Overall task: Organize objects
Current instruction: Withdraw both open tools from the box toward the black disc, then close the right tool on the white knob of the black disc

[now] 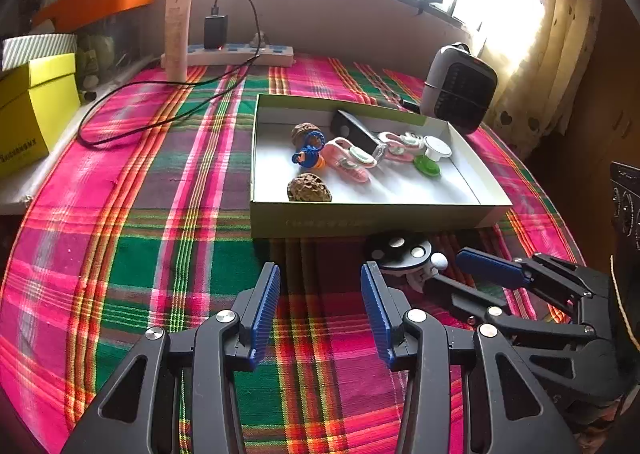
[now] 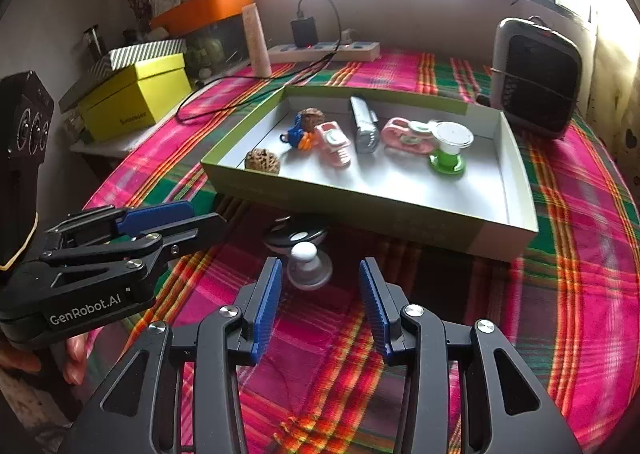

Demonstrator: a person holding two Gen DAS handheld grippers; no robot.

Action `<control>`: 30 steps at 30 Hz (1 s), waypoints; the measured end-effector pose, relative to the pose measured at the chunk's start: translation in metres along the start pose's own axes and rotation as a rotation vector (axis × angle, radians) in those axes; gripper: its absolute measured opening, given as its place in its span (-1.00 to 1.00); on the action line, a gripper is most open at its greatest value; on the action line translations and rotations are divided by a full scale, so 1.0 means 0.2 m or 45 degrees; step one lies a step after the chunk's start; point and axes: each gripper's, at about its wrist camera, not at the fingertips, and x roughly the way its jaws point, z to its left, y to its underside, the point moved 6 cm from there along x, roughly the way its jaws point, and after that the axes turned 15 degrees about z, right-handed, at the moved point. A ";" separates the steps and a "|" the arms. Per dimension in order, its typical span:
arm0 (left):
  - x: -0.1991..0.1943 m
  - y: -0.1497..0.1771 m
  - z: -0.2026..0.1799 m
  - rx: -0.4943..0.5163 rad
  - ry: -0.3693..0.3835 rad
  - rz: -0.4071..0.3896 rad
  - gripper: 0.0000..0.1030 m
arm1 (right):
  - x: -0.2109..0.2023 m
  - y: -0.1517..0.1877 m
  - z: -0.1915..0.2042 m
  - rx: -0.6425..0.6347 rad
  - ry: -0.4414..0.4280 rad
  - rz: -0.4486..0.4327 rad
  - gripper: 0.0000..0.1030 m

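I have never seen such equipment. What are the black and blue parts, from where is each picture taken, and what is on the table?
A person holds two hand-held grippers; no robot arm is here. Each picture comes from a camera on one gripper, looking along its blue fingers. The left gripper and the right gripper are both open and hold nothing. On the checked tablecloth stands a shallow box containing two walnuts, pink clips, a silver clip, a blue charm and a green-and-white stand. Outside the box, in front of the right gripper, lies a black-and-white holder, not yet collected. Behind are a power strip and a small heater.
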 end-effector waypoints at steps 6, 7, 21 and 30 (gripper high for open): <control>0.01 0.01 0.00 0.001 0.014 0.012 -0.21 | 0.05 -0.02 0.02 -0.030 0.029 0.041 -0.19; 0.01 0.01 0.00 0.001 0.015 0.013 -0.21 | 0.06 -0.02 0.02 -0.036 0.033 0.053 -0.19; 0.04 0.00 0.00 0.003 0.033 0.029 -0.21 | 0.08 -0.02 0.01 -0.080 0.108 0.053 -0.28; 0.04 0.00 -0.01 0.010 0.044 0.033 -0.21 | 0.07 -0.01 -0.01 -0.064 0.111 0.047 -0.47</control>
